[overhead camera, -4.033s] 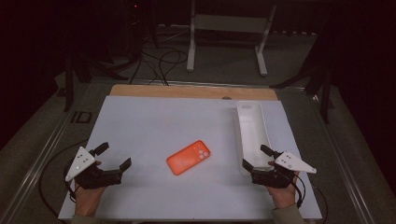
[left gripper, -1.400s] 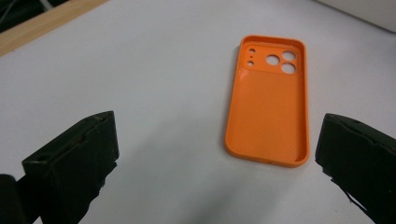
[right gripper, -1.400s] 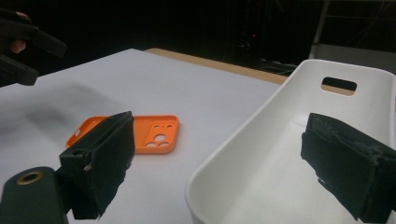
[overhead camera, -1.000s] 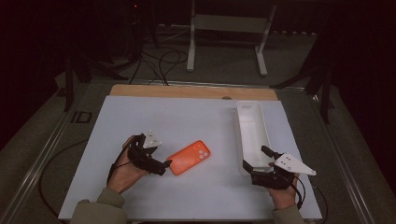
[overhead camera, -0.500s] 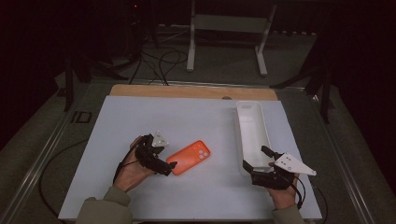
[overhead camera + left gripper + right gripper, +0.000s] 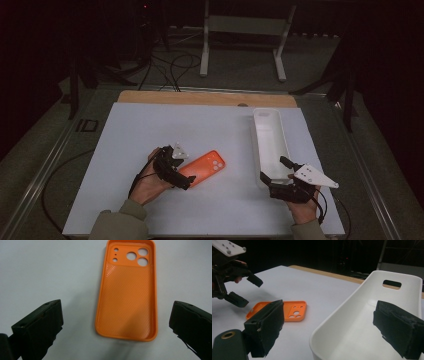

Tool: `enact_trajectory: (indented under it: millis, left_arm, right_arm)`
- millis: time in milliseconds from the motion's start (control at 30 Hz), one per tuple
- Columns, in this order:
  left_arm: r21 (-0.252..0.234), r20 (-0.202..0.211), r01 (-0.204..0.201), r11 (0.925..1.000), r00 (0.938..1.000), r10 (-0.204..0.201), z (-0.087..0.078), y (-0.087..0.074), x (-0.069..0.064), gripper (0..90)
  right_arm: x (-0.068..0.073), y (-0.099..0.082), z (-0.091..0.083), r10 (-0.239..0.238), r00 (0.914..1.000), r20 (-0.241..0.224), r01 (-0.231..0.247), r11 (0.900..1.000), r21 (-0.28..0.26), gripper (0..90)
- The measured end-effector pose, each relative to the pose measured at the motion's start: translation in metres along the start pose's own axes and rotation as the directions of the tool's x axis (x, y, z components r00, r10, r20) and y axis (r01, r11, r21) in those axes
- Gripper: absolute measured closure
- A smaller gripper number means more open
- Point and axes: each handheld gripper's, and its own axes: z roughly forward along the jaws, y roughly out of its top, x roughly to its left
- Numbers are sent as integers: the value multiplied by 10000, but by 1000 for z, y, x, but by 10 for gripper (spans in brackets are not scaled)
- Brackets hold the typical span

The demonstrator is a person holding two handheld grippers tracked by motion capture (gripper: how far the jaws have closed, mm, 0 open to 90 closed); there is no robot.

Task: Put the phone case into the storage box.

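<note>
An orange phone case (image 6: 202, 168) lies inside-up on the white mat, camera cut-outs at its far right end. My left gripper (image 6: 182, 172) hovers open at the case's near left end. In the left gripper view the case (image 6: 127, 290) lies between and just ahead of the two wide-apart jaws of that gripper (image 6: 116, 311). My right gripper (image 6: 272, 169) is open at the near end of a long white tray (image 6: 270, 145), nothing between its jaws. The right gripper view shows its own gripper (image 6: 329, 315), the tray (image 6: 362, 315), the case (image 6: 287, 311) and the left gripper (image 6: 249, 291) above it.
The white mat (image 6: 150, 130) covers a wooden table whose bare edge (image 6: 200, 97) shows at the back. The tray (image 6: 270, 145) holds nothing. Beyond the table are a white stand (image 6: 245, 30) and cables on a dark floor.
My left gripper has come from the mat's front left over to the case, creeping right during the last second. The right gripper, the case and the tray have not moved.
</note>
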Motion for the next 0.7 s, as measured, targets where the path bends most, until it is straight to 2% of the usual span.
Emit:
enact_trajectory:
  millis: [133, 367, 433, 467, 600, 633, 700]
  left_arm:
    - [272, 64, 33, 9996, 10000, -35, 7, 0, 2, 1]
    - [438, 96, 260, 9987, 9996, -264, 15, -1, 7, 34]
    - [499, 67, 258, 9984, 9996, -261, 17, -1, 8, 54]
    - [595, -82, 277, 9978, 9996, -273, 20, -1, 9, 65]
    - [557, -138, 406, 9976, 9991, -399, 22, -1, 10, 164]
    - [520, -124, 454, 9976, 9989, -448, 23, -1, 11, 164]
    - [527, -30, 429, 9977, 9991, -428, 22, -1, 13, 267]
  right_arm:
    - [0, 0, 0, -13, 10000, -15, 13, 10000, 47, 94]
    - [0, -1, 1, -9, 10000, -22, 9, 10000, 44, 94]
    - [0, -1, 1, -19, 10000, -21, 19, 10000, 56, 94]
    - [0, -1, 1, -26, 10000, -20, 26, 10000, 57, 94]
    - [0, -1, 1, -28, 10000, -1, 28, 10000, 59, 94]
    - [0, -1, 1, -28, 10000, -1, 28, 10000, 59, 94]
    - [0, -1, 1, -23, 10000, 4, 23, 10000, 66, 96]
